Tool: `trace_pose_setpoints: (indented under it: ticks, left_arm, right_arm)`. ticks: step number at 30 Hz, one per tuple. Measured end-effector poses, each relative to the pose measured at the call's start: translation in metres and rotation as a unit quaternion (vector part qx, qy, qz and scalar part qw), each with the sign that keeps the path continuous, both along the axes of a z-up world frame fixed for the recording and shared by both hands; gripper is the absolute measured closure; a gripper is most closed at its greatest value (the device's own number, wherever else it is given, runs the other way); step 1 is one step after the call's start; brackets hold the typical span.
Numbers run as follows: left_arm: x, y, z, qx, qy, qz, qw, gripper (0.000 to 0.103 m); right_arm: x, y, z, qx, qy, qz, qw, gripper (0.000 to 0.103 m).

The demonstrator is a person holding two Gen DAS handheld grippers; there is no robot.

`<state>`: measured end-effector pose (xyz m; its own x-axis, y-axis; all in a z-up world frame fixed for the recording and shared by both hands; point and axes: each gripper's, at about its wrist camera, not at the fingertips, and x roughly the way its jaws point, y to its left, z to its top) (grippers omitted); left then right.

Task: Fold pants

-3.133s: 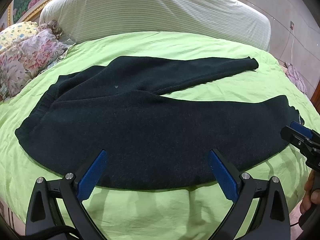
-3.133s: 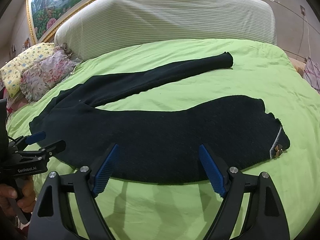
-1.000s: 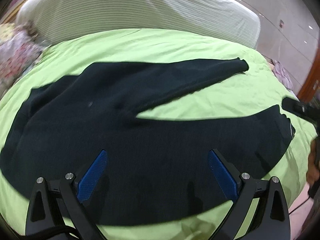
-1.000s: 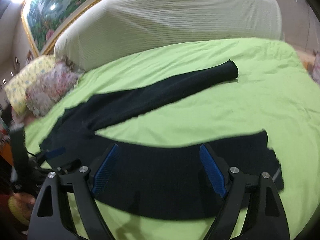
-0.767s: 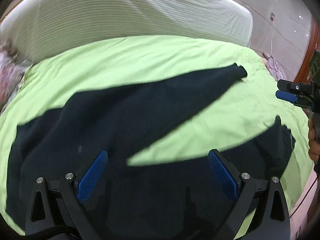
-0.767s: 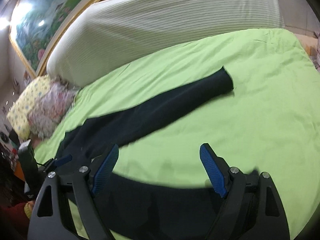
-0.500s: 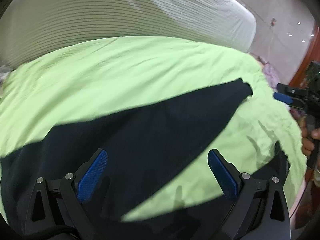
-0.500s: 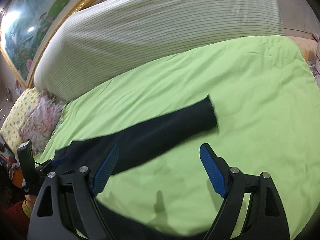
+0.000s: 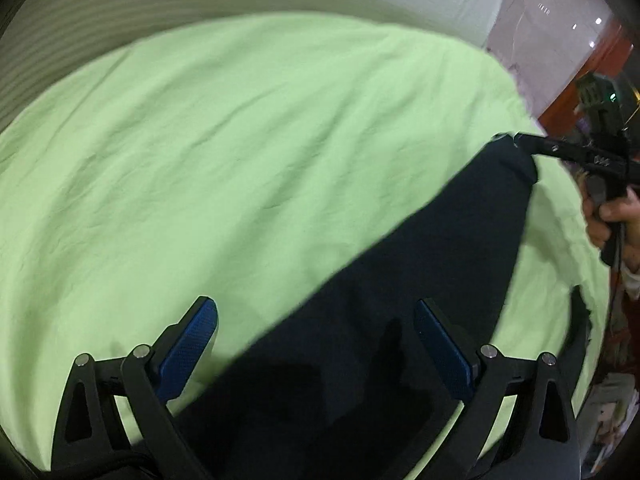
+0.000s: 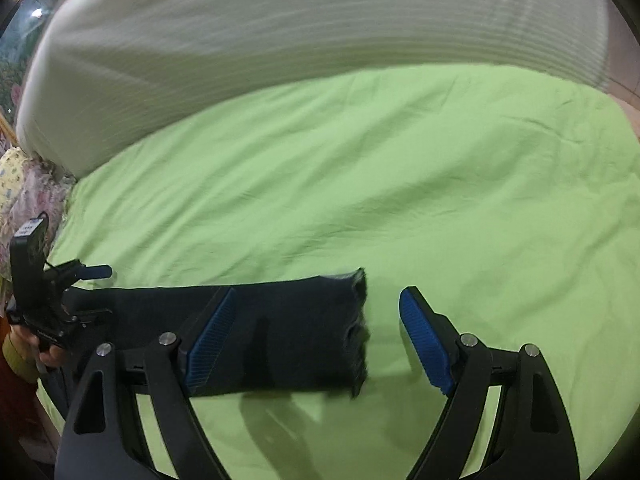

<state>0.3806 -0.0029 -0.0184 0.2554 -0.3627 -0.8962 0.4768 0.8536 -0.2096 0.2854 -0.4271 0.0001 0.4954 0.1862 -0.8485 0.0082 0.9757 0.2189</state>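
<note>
Dark navy pants [image 9: 400, 300] lie flat on a lime-green bed sheet [image 9: 240, 140]. In the left wrist view the far leg runs up to the right to its cuff. My left gripper [image 9: 316, 344] is open over the upper part of that leg. My right gripper [image 10: 316, 336] is open, and the far leg's cuff [image 10: 352, 320] lies between its fingers, nearer the left one. The right gripper also shows in the left wrist view [image 9: 520, 142] at the cuff. The left gripper shows at the left edge of the right wrist view [image 10: 90, 290].
A striped white headboard cushion [image 10: 280, 32] rises behind the bed. Floral pillows [image 10: 24, 192] lie at the far left. The bed's right edge, a wall and a red-brown door frame [image 9: 580, 72] show at the right of the left wrist view.
Both grippers have moved forward over the bed, from the near leg to the far leg. The right gripper now straddles the far cuff. Both stayed open.
</note>
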Motion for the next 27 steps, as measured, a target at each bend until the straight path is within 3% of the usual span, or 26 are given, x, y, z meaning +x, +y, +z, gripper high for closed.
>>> trace_pose_setpoints:
  ticks: [2,4,6,7,9,11,14,21,27]
  left_arm:
    - [0.009,-0.001,-0.006,-0.001,0.017,-0.006,0.9998,0.011]
    - [0.013,-0.002,-0.008,-0.016,0.032,-0.018,0.9992,0.013]
    - [0.012,-0.011,-0.014,-0.012,0.042,-0.04,0.9983,0.022]
    - [0.009,-0.019,-0.017,0.011,0.044,-0.056,0.9974,0.031]
    - [0.001,-0.033,-0.02,0.037,0.04,-0.084,0.995,0.045]
    - [-0.011,-0.046,-0.016,0.043,0.034,-0.118,0.9915,0.08]
    - [-0.027,-0.057,-0.008,0.071,0.003,-0.136,0.9882,0.092]
    - [-0.082,-0.036,0.028,0.023,-0.029,-0.132,0.9905,0.098]
    - [-0.134,-0.021,0.041,-0.019,-0.04,-0.126,0.9911,0.099]
  right_arm:
    - [0.005,-0.001,-0.006,0.002,0.011,0.008,1.0,0.023]
    - [0.01,0.001,-0.012,0.009,0.029,0.021,0.999,0.039]
    - [0.01,0.002,-0.017,0.009,0.044,0.023,0.999,0.067]
    - [0.011,0.003,-0.016,-0.006,0.041,0.023,0.999,0.073]
    - [0.006,0.005,-0.01,-0.016,0.026,0.025,0.999,0.097]
    - [-0.002,0.006,0.001,-0.003,0.002,0.041,0.999,0.098]
    - [-0.017,0.01,0.016,-0.001,-0.021,0.06,0.998,0.1]
    - [-0.068,-0.003,0.042,0.018,-0.064,0.082,0.994,0.1]
    - [-0.118,-0.011,0.035,0.03,-0.082,0.079,0.993,0.1]
